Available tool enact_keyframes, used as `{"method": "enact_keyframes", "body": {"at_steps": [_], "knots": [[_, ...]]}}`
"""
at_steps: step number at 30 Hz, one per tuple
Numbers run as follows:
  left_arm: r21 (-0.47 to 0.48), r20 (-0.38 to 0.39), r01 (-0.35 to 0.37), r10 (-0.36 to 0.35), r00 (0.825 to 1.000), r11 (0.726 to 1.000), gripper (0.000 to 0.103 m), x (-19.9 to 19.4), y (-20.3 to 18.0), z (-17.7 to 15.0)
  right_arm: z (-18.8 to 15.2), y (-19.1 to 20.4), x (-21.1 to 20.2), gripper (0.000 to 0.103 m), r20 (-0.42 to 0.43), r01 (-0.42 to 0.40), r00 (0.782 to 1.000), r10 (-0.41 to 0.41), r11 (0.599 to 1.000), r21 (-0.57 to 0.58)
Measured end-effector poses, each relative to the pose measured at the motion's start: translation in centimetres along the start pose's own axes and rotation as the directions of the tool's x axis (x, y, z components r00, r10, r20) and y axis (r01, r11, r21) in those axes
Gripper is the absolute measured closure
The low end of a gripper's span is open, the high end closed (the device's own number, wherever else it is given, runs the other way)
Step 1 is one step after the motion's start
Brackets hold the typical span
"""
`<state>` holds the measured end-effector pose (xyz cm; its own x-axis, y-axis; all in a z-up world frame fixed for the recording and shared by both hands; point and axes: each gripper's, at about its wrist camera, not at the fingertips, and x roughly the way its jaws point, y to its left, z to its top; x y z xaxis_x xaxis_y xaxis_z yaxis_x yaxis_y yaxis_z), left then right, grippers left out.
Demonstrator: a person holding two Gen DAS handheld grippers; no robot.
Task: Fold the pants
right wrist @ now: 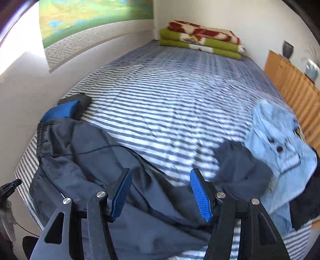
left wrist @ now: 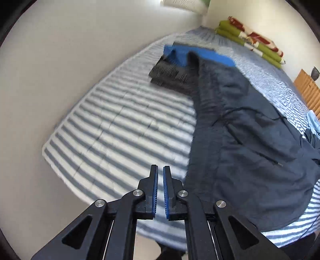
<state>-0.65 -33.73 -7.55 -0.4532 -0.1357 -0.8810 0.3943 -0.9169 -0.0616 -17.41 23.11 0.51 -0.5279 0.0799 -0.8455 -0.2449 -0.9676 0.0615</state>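
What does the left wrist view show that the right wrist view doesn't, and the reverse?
Left wrist only: the left hand-held gripper, jaws nearly closed with nothing between them, over the bed's edge, and the ribbed dark part of the folded black-and-blue garment.

Right wrist only: the right hand-held gripper, jaws wide open above the dark pants, a light blue garment, a wall poster and vases on the wooden furniture.

Both: the striped bedsheet, the pants, the folded garment's blue panel, and the stacked green-and-red blanket.

We see our left gripper (left wrist: 160, 192) and right gripper (right wrist: 161, 195) built alike: black angular linkage arms with triangular cutouts, round silver screws at the pivots, and ribbed blue pads (right wrist: 201, 197) lining each finger.
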Motion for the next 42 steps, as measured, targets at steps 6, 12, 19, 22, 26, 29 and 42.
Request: {"method": "enact_keyframes", "body": {"at_steps": [6, 12, 19, 22, 26, 29, 42], "knots": [[0.127, 0.066, 0.088, -0.097, 0.993, 0.988, 0.092, -3.7, -6.8, -0.1, -7.9, -9.5, 1.2, 0.047, -0.084, 0.115, 0.991, -0.103, 0.983, 0.144], [0.375, -0.025, 0.277, -0.289, 0.957, 0.885, 0.061, -4.1, -21.4, -2.9, -10.8, -16.7, 2.4, 0.047, -0.104, -0.004, 0.994, 0.042, 0.94, 0.34], [0.369, -0.16, 0.264, -0.219, 0.962, 0.891, 0.061, 1.5, -28.2, -5.2, -9.3, -17.3, 6.0, 0.047, -0.099, -0.185, 0.963, 0.251, 0.881, 0.436], [0.34, -0.16, 0.236, -0.191, 0.968, 0.91, 0.061, 2.6, -28.0, -5.0, -9.0, -15.5, 7.8, 0.055, -0.144, -0.236, 0.936, 0.322, 0.876, 0.421], [0.332, -0.158, 0.208, -0.163, 0.974, 0.92, 0.061, 2.4, -28.0, -4.8, -9.5, -13.2, 6.1, 0.1, -0.154, -0.238, 0.941, 0.3, 0.914, 0.328], [0.32, -0.159, 0.204, -0.16, 0.974, 0.925, 0.061, 2.3, -27.7, -4.6, -9.7, -13.3, 1.4, 0.101, -0.065, -0.271, 0.95, 0.305, 0.909, 0.317], [0.251, -0.135, 0.213, -0.184, 0.974, 0.944, 0.061, 0.0, -26.3, -4.2, -4.7, -6.2, -11.4, 0.078, 0.061, -0.19, 0.98, 0.19, 0.982, -0.007]]}}
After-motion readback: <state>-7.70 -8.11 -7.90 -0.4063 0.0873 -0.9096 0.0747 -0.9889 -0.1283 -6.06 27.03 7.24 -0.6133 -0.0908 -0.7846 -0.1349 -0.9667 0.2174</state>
